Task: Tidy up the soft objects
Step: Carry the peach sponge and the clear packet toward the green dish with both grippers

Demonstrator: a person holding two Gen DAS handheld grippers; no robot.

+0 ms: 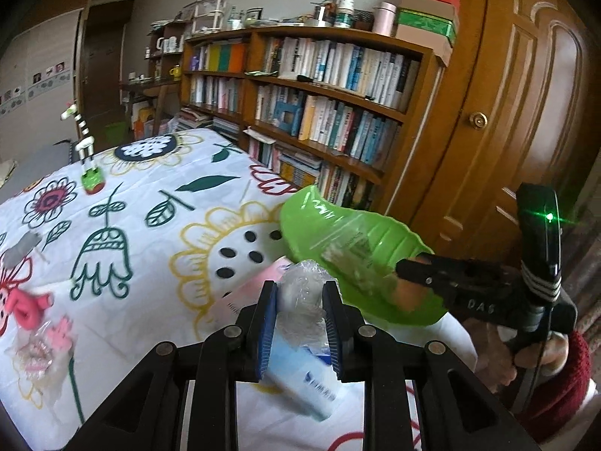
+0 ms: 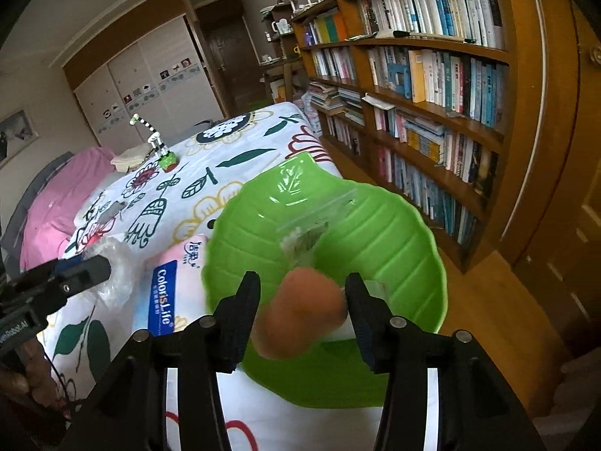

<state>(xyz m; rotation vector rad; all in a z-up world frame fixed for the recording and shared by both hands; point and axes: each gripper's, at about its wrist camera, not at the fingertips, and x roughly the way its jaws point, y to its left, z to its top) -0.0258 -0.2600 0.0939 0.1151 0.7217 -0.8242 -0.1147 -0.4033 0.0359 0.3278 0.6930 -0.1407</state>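
My left wrist camera sits low behind its tongs [image 1: 300, 323], looking down and across the bed [image 1: 142, 233] from its near corner toward the bookshelf [image 1: 319, 86]. My right wrist camera looks the same way from just to the right, closer to the green bowl [image 2: 375, 225] at the bed's right edge (it fills mid-frame). Both views share the bowl, quilt, bookshelf and each other's tongs.

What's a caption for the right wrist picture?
Right gripper holds an orange soft thing over the green bowl.
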